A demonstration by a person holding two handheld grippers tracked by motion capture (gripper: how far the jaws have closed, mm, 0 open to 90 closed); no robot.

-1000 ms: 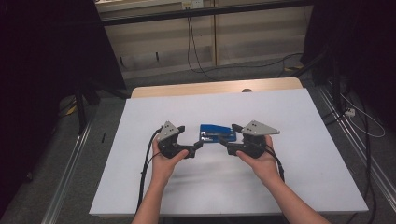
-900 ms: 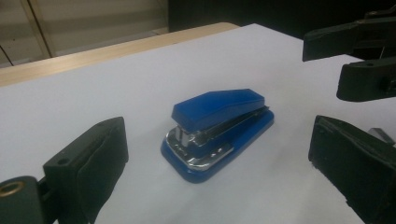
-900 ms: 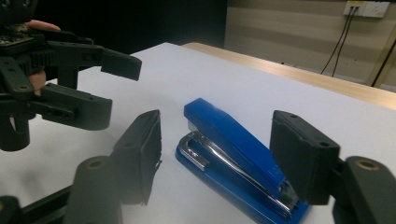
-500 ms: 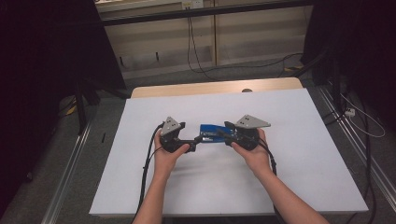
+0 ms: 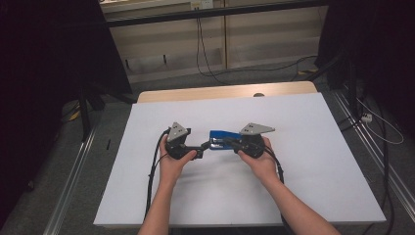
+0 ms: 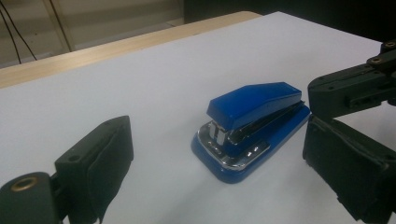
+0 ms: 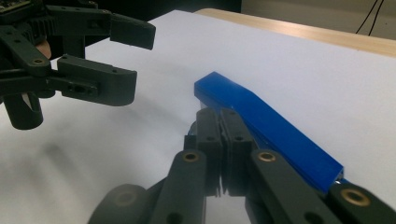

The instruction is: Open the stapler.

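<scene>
A small blue plastic stapler with a chrome mechanism [image 5: 221,139] lies flat at the middle of the high view, on a white sheet-covered table [image 5: 303,147], between the two hand-held tools. The right gripper [image 5: 230,143] comes in from the right of that view, level with the tabletop, its jaws just closed and pressed together with nothing between them; in the right gripper view they lie tight against the near flank of the stapler [image 7: 266,123]. The left gripper [image 5: 201,146] points in from the left, its jaws spread wide; in the left gripper view the stapler [image 6: 252,126] sits ahead between them, untouched. Both forearms rise from the bottom edge of the high view, the left hand [image 5: 172,161] and right hand [image 5: 259,161] each wrapped round a handle. Beyond the sheet a strip of pale wooden tabletop [image 5: 220,93] shows, then grey floor with black cables [image 5: 205,49] at the top. Since a second ago the right gripper has slid leftward onto the stapler, covering more of it.
</scene>
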